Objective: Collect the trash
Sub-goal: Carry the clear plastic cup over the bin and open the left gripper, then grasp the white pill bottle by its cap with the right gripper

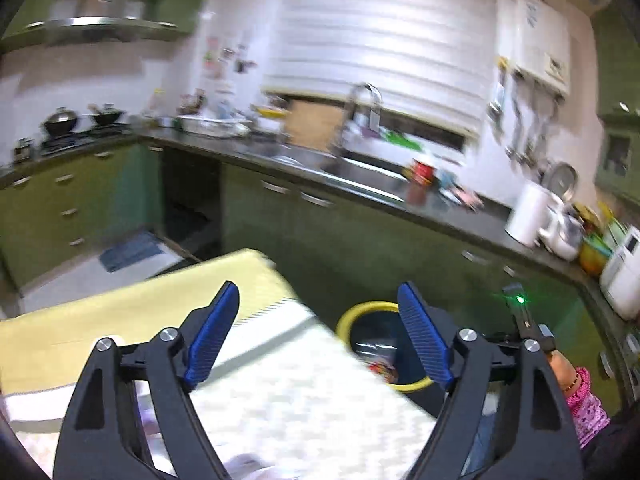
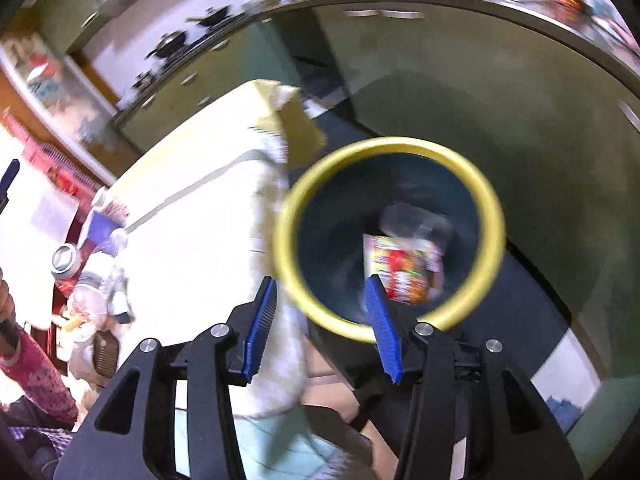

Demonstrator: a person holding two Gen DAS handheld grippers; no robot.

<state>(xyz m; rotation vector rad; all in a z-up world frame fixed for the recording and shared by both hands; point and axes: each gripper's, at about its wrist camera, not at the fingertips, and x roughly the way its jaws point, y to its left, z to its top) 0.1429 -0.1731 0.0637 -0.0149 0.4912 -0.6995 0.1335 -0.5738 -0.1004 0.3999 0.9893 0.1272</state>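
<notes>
A table [image 2: 192, 184] covered by a pale cloth with a yellow band at its far end is seen. At its left edge in the right wrist view, a can [image 2: 64, 258], crumpled wrappers [image 2: 90, 300] and a purple-and-white packet [image 2: 102, 224] are laid. The yellow-rimmed bin [image 2: 390, 236] is stood on the dark floor [image 2: 532, 280] beside the table corner.

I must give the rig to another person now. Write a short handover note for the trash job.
Left gripper: open, empty.
Right gripper: open, empty, above the bin.
Yellow-rimmed dark round bin: on the floor beside the cloth-covered table.
Done: colourful snack wrapper and a clear plastic piece lie inside the bin.
Left: blurred items at the table's near end; whether they are trash is unclear.
</notes>
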